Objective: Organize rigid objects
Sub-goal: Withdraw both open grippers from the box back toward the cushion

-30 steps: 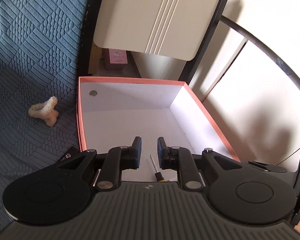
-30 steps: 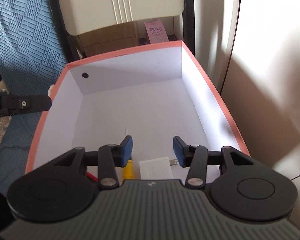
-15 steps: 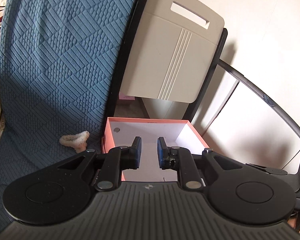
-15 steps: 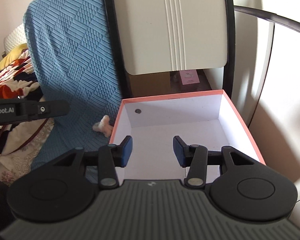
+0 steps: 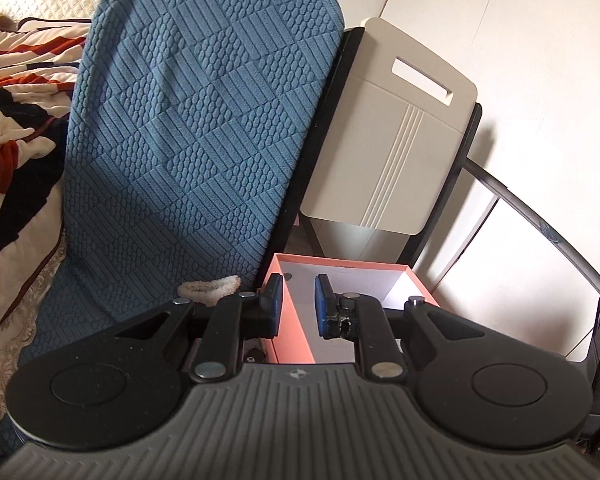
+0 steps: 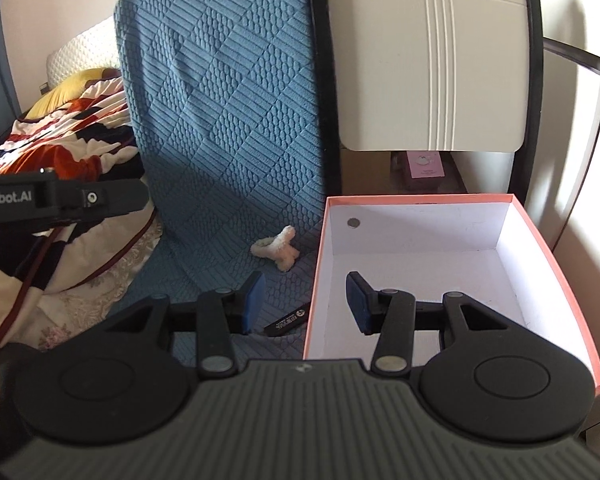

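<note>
Right wrist view put your right gripper nearest, its fingers standing well apart with nothing between them, straddling the near left wall of the pink box. Your left gripper had its fingers a narrow gap apart, also empty, lined up over that same wall. Just beside the box, on the blue quilted cover, a small dark flat item lay close to the wall, and a little farther off sat a fluffy cream piece. Inside, the box floor that you could see was bare; whatever lay at its near end was hidden behind the gripper. Beyond stood a cream folding panel.

You risked catching the thin cardboard wall with a fingertip if you came down for the dark item, tipping or dragging the box. That item looked thin and flat on soft fabric, so the pads could have slid over it. The fluffy piece looked soft, so grabbing it would likely have been a mistake.
</note>
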